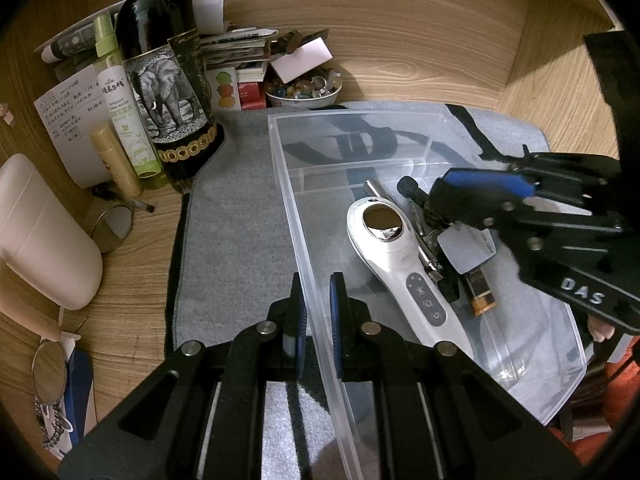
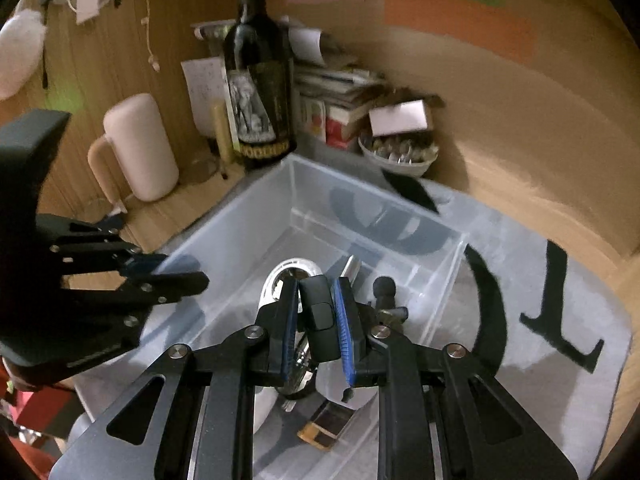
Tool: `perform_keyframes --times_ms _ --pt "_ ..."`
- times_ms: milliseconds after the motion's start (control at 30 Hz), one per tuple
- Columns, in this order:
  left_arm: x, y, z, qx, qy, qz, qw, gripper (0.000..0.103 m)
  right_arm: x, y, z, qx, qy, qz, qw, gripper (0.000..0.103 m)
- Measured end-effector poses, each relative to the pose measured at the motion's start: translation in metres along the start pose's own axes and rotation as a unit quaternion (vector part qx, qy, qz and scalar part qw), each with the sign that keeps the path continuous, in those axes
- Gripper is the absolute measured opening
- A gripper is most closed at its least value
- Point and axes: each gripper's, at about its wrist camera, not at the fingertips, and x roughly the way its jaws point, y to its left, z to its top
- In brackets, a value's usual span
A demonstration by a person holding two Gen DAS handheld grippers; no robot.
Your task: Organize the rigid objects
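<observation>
I'm looking at a home desk corner, wood-grain all round: a wine bottle with an elephant label, a green spray bottle, handwritten notes, stacked booklets, a bowl of beads, possibly stones, and sticky notes on the wall.

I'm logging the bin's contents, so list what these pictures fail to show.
- Black fob: the right claw covers its sides in the right wrist view; markings unreadable.
- White handheld device: the left wrist view shows it whole; the right claw hides most of it in the right wrist view.
- Bead bowl: blurred in the right wrist view.
</observation>
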Motion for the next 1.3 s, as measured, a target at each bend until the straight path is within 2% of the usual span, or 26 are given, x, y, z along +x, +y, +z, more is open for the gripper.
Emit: perform_keyframes --times_ms 167,200,233,300,467,533,600,667,767,867,1033,1100,1167,1267,1300 --pt "0.0 0.0 0.0 -0.002 0.001 -0.001 1.0 0.01 0.008 -0.004 -0.001 0.009 0.018 -0.002 1.0 0.017" --pt "0.0 0.0 0.0 -0.002 0.002 -0.002 1.0 0.01 0.008 -0.005 -0.002 0.011 0.02 -0.002 1.0 0.02" --pt "0.0 0.0 0.001 -0.002 0.003 -0.002 1.0 0.01 0.009 -0.005 -0.002 0.012 0.022 -0.004 1.0 0.023" --pt "0.0 0.0 0.002 -0.002 0.005 -0.003 1.0 0.01 0.008 -0.006 -0.002 0.016 0.02 -0.007 1.0 0.042" --pt "0.0 0.0 0.005 0.0 0.009 0.001 1.0 0.01 -0.002 -0.005 -0.002 0.014 0.007 -0.017 1.0 0.06" --pt "-0.001 0.0 0.006 0.001 0.008 0.006 1.0 0.015 -0.01 -0.005 -0.002 0.013 -0.003 -0.026 1.0 0.065" --pt "-0.004 0.001 0.006 -0.003 0.006 0.01 0.9999 0.038 -0.017 -0.005 -0.002 0.011 -0.01 -0.035 0.999 0.071" --pt "-0.01 0.002 0.006 -0.005 -0.005 0.017 0.9998 0.05 -0.025 -0.005 -0.003 0.012 -0.02 -0.042 0.999 0.077" --pt "-0.021 -0.001 0.007 0.0 -0.018 0.021 0.9996 0.052 -0.041 -0.005 -0.006 0.013 -0.039 -0.055 0.998 0.081" --pt "-0.035 -0.004 0.006 0.002 -0.037 0.02 0.9991 0.064 -0.056 -0.006 -0.01 0.016 -0.054 -0.068 0.996 0.083" --pt "-0.061 -0.015 0.002 0.008 -0.078 0.018 0.9967 0.072 -0.087 -0.006 -0.019 0.023 -0.086 -0.092 0.992 0.09" --pt "-0.075 -0.019 -0.001 0.005 -0.105 0.009 0.9944 0.08 -0.1 -0.007 -0.025 0.026 -0.103 -0.105 0.989 0.097" --pt "-0.086 -0.025 -0.004 0.004 -0.129 0.007 0.9916 0.082 -0.115 -0.008 -0.031 0.031 -0.123 -0.12 0.985 0.101" --pt "-0.105 -0.034 -0.011 0.007 -0.173 0.005 0.9849 0.085 -0.14 -0.008 -0.042 0.043 -0.154 -0.135 0.978 0.103" --pt "-0.111 -0.037 -0.013 0.006 -0.185 0.003 0.9828 0.092 -0.147 -0.009 -0.046 0.047 -0.162 -0.138 0.976 0.103"
